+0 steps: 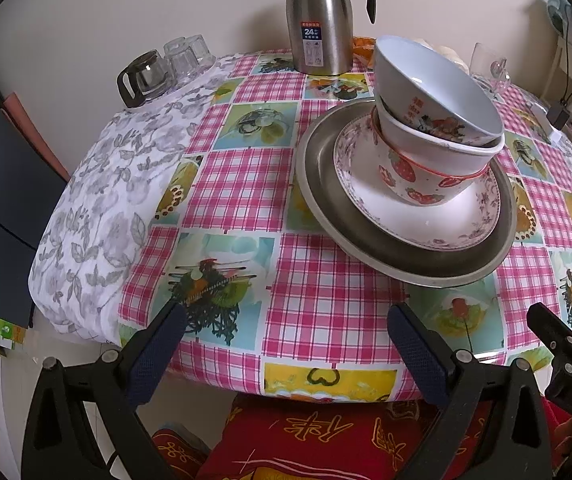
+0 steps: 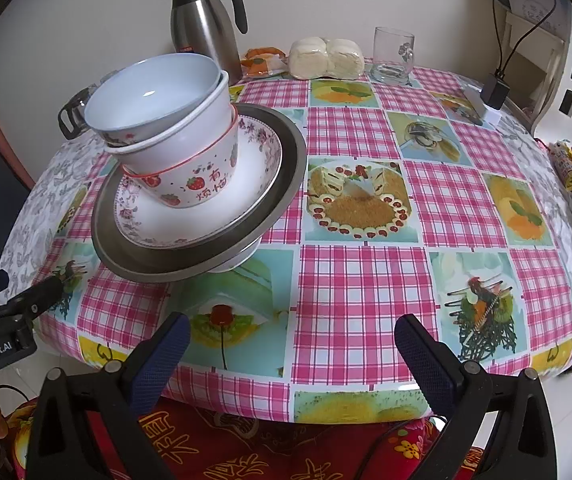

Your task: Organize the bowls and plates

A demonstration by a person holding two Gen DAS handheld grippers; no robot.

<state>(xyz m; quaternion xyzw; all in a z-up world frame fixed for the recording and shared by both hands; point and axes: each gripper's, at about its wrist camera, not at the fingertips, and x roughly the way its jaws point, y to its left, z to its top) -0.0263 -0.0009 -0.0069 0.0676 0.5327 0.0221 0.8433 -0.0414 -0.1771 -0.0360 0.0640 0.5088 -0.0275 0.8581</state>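
steel plate [image 1: 365,240] stack beyond open jaws | bowls [image 2: 174,120] seemingly tilted

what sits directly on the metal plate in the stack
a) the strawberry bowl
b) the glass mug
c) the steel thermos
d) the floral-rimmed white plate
d: the floral-rimmed white plate lies right on the metal plate, and the strawberry bowl stands on the floral plate rather than on the metal one.
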